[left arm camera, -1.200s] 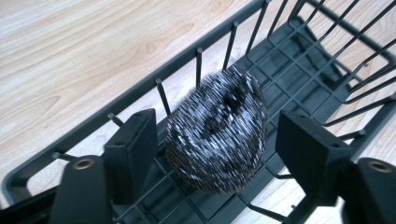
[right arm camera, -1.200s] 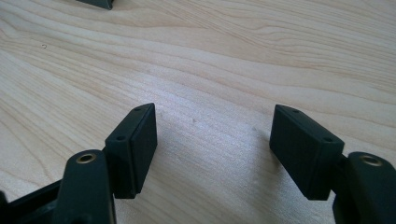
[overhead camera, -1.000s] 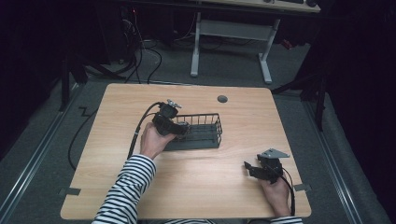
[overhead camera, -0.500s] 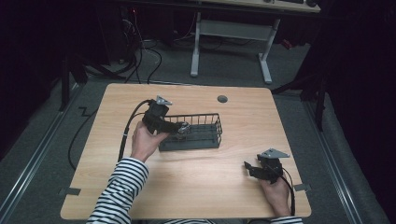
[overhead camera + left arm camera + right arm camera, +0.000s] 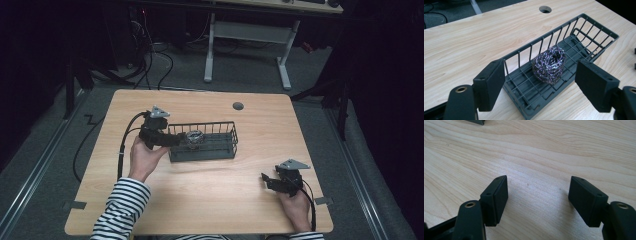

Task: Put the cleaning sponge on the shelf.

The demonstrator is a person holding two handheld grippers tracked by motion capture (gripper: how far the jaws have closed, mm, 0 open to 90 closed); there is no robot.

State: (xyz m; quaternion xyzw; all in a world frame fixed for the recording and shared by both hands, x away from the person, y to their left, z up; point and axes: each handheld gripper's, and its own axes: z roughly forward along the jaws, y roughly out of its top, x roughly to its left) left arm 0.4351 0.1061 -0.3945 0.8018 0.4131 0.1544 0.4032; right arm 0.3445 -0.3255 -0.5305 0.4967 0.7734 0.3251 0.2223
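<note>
Scourer (image 5: 549, 65), one steel-wool ball, purple-silver sheen, sits inside the wire basket (image 5: 589, 32), on the basket floor, closer to my end than the far end. Touching the floor, apart from the side bars as far as I can tell. One basket, dark grey, standing on the worktop (image 5: 210, 200) just left of centre.

My left gripper (image 5: 541, 85) hangs over the near short end of the basket, fingers (image 5: 489, 86) spread wide, nothing between them. Scourer lies ahead of the gap and lower, not yet between the pads. High view puts my left gripper (image 5: 167, 140) at the basket's left end, left hand (image 5: 144, 159) behind it.

My right gripper (image 5: 539, 202) is low over bare wood, fingers (image 5: 495, 198) spread, holding nothing. High view: right gripper (image 5: 272, 181) near the front right corner, well apart from the basket. Idle.

Step, my judgement: approach to the scourer, grasp not yet made. Next move calls for reaching forward and down over the basket rim, one pad on each side of the ball, then closing. Watch the side bars, the spread is about as wide as the basket. The ball is soft and springy, so close fully and lift straight up.

Count: one scourer, one basket, two grippers, one cable hole (image 5: 238, 105) in the worktop at the far side.
</note>
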